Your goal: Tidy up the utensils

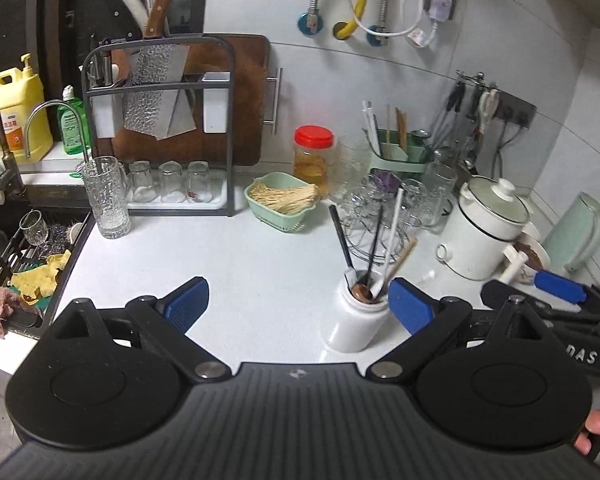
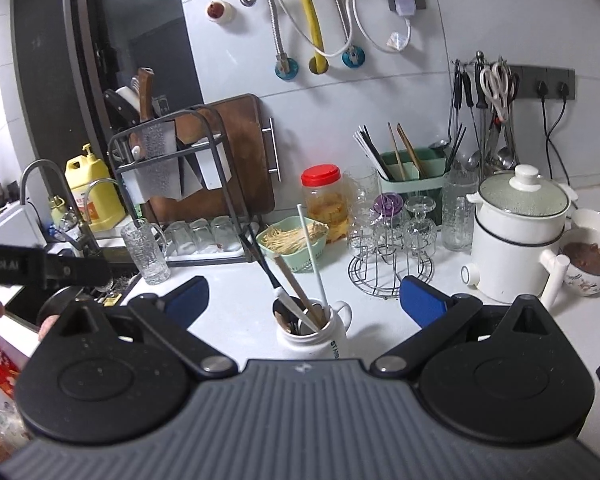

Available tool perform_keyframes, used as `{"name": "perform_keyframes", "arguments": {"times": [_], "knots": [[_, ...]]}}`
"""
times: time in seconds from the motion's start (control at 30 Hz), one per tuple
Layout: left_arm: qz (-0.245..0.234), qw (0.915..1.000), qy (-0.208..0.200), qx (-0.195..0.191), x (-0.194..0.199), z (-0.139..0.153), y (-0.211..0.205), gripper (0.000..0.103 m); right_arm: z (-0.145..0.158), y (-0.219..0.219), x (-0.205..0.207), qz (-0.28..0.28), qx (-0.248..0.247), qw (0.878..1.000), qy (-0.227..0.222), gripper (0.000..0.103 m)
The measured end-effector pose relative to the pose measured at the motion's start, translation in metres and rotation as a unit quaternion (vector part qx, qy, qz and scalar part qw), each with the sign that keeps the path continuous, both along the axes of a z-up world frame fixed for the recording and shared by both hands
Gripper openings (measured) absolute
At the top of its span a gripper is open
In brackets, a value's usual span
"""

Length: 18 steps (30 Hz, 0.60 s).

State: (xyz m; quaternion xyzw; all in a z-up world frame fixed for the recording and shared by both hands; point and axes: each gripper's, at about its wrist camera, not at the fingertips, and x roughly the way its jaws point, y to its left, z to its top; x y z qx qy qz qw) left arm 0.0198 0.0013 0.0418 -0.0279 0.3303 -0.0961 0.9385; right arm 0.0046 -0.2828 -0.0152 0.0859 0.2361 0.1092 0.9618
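Both grippers gape wide and hold nothing: the left gripper (image 1: 298,304) and right gripper (image 2: 303,300) hover near a white mug (image 2: 314,336) of utensils (image 2: 300,300) on the counter (image 1: 236,264).

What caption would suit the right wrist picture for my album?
Open hand-held gripper poised over a white mug of utensils on a crowded kitchen counter.
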Motion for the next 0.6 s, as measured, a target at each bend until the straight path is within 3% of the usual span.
{"name": "perform_keyframes", "arguments": {"times": [0.6], "knots": [[-0.010,0.9999,0.009,-0.007,-0.052,-0.019,0.010,0.098,-0.004,0.010,-0.053,-0.018,-0.003,1.000,0.014,0.103]]}}
